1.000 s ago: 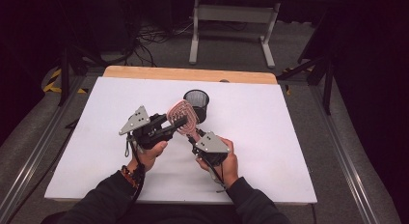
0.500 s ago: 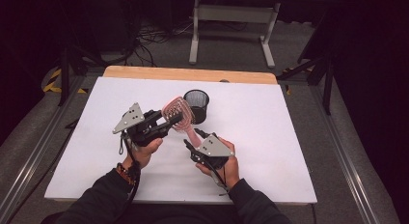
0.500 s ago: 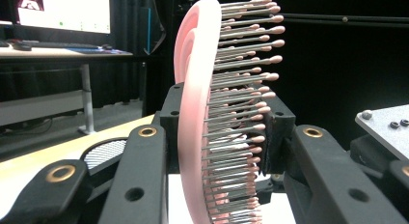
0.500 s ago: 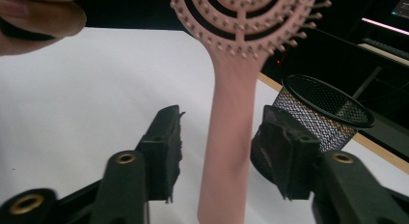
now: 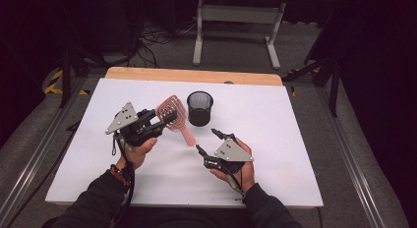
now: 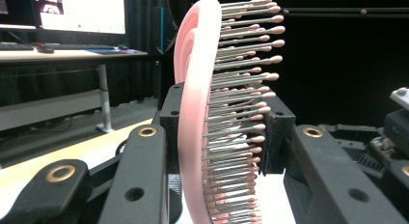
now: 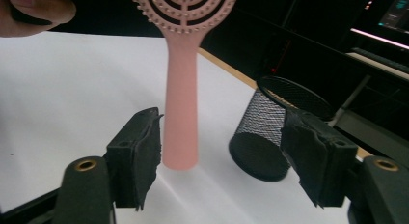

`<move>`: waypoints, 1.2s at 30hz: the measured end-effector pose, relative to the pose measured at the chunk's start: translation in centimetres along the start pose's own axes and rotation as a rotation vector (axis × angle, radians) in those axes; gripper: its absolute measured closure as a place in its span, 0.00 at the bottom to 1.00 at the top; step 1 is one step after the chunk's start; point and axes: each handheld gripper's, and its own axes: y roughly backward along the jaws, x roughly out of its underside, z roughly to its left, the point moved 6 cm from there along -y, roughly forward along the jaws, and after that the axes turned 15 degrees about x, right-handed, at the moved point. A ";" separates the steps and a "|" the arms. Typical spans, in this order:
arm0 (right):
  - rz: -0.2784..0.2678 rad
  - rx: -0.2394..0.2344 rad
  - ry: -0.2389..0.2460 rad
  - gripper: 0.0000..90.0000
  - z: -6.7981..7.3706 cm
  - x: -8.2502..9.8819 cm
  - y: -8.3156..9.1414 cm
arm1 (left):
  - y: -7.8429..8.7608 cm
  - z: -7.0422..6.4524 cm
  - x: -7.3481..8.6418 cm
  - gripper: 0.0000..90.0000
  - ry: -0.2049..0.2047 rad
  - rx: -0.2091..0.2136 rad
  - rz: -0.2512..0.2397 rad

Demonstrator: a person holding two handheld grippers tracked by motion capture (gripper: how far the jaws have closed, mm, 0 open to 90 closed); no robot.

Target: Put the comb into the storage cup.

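Note:
A pink hairbrush [image 5: 173, 111] is held above the white table [image 5: 295, 139], its handle slanting down to the right. My left gripper [image 5: 166, 121] is shut on the brush's head. In the left gripper view the brush [image 6: 202, 113] stands edge-on between the jaws, bristles to the right. My right gripper [image 5: 205, 139] is just right of the handle's end, and its jaws have just been opening. In the right gripper view the handle [image 7: 181, 113] hangs beyond the open right gripper [image 7: 222, 151], and nothing lies between its pads [image 7: 140, 151].
A black mesh cup [image 5: 200, 107] stands upright on the table behind the brush; in the right gripper view the cup [image 7: 275, 132] is right of the handle. A wooden strip [image 5: 196, 75] runs along the table's far edge. Dark floor, cables and a stand lie beyond.
My right gripper has opened, let go of the brush's handle and drawn back to the right. My left gripper has carried the brush a little to the left.

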 end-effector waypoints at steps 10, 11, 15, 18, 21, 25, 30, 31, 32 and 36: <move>-0.038 0.036 0.084 0.31 -1.9 1.2 1.5 | 1.2 0.7 -0.6 0.71 -0.034 -0.039 0.002; -0.034 0.045 0.079 0.31 -2.2 1.4 1.7 | 1.2 0.8 -0.7 0.71 -0.035 -0.042 -0.001; -0.036 0.067 0.054 0.28 -3.4 2.1 2.5 | 1.5 0.9 -0.9 0.71 -0.038 -0.050 -0.002; -0.032 0.077 0.031 0.26 -4.0 2.6 2.9 | 1.6 0.9 -1.1 0.71 -0.043 -0.057 -0.004; -0.018 0.090 0.014 0.21 -4.6 3.1 3.3 | 1.8 1.0 -1.4 0.71 -0.057 -0.062 -0.004; 0.000 0.117 -0.011 0.16 -5.6 3.9 3.9 | 1.8 1.2 -2.0 0.71 -0.070 -0.066 -0.007; 0.029 0.150 -0.020 0.14 -6.7 4.9 4.6 | 1.8 1.7 -3.0 0.71 -0.074 -0.069 -0.017; 0.040 0.160 -0.030 0.14 -7.1 5.2 5.0 | 1.6 2.0 -3.4 0.71 -0.077 -0.066 -0.019; 0.040 0.160 -0.030 0.14 -7.1 5.2 5.0 | 1.6 2.0 -3.4 0.71 -0.077 -0.066 -0.019; 0.054 0.171 -0.037 0.14 -7.7 5.7 5.4 | 0.7 2.5 -4.8 0.71 -0.107 -0.059 -0.020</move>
